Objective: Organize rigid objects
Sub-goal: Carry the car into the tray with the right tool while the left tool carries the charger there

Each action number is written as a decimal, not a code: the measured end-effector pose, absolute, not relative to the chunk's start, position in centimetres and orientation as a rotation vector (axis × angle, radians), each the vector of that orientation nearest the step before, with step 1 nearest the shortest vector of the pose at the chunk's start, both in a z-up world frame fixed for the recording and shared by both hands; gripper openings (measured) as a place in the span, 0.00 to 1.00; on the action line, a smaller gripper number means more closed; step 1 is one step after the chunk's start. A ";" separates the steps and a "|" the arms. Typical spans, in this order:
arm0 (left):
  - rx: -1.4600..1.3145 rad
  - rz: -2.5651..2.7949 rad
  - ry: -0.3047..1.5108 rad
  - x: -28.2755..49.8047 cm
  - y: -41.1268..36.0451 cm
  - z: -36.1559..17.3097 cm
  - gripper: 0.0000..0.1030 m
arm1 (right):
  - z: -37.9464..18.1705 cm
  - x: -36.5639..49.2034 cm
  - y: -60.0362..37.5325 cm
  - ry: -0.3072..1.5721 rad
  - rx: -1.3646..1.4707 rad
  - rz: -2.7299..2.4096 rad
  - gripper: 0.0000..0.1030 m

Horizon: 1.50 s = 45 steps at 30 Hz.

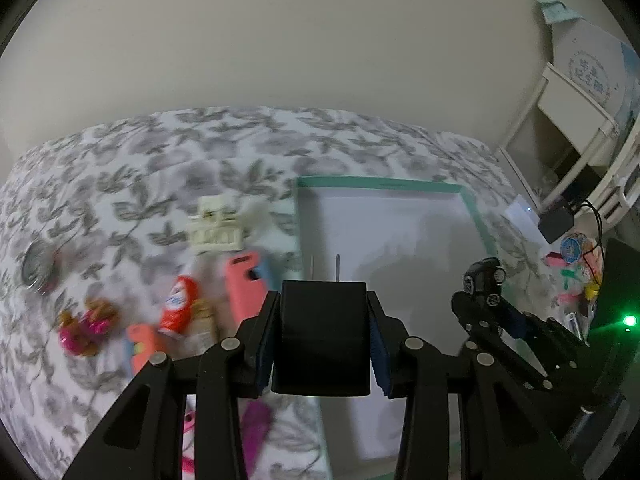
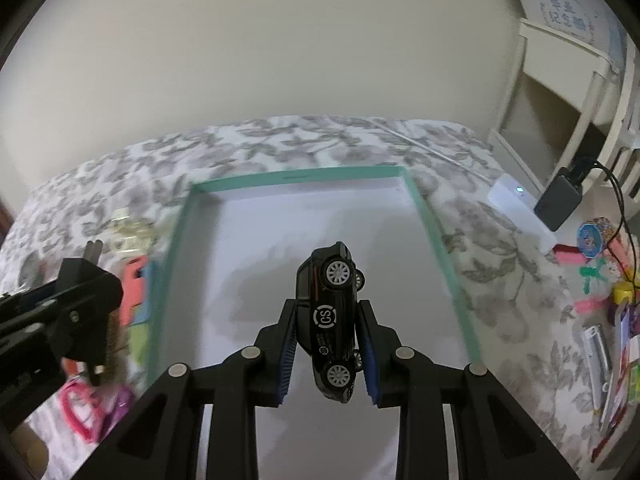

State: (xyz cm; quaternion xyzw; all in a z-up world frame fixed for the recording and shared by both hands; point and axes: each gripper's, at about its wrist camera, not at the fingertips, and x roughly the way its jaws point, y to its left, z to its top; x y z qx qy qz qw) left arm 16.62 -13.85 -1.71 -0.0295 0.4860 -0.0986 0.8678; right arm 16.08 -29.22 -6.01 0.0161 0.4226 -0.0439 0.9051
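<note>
Lowering both loads gently into the teal-rimmed box [image 2: 424,208] on the bed [image 2: 280,136], just beneath the claws, is advised. A black charger plug [image 1: 322,340] is clamped in the left claw [image 1: 320,344]; a toy car [image 2: 332,320] is pinched in the right claw [image 2: 330,348].

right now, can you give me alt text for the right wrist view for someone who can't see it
The right gripper holds a black toy car turned on its side above a shallow white tray with a mint-green rim on a grey leaf-print bedspread. At left, the left gripper carries a black plug adapter; colourful small items lie on both sides.
</note>
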 end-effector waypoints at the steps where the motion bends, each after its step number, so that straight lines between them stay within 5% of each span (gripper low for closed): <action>1: -0.042 -0.207 1.014 16.9 -14.5 -1.8 0.41 | -6.2 16.3 -29.7 0.873 0.040 -0.099 0.30; 33: -0.020 -0.189 1.050 21.3 -17.8 -6.6 0.41 | -10.7 19.5 -32.7 0.888 0.033 -0.155 0.30; 45: -0.002 -0.155 0.990 20.0 -17.5 -5.8 0.56 | -10.6 19.3 -32.8 0.882 0.034 -0.154 0.30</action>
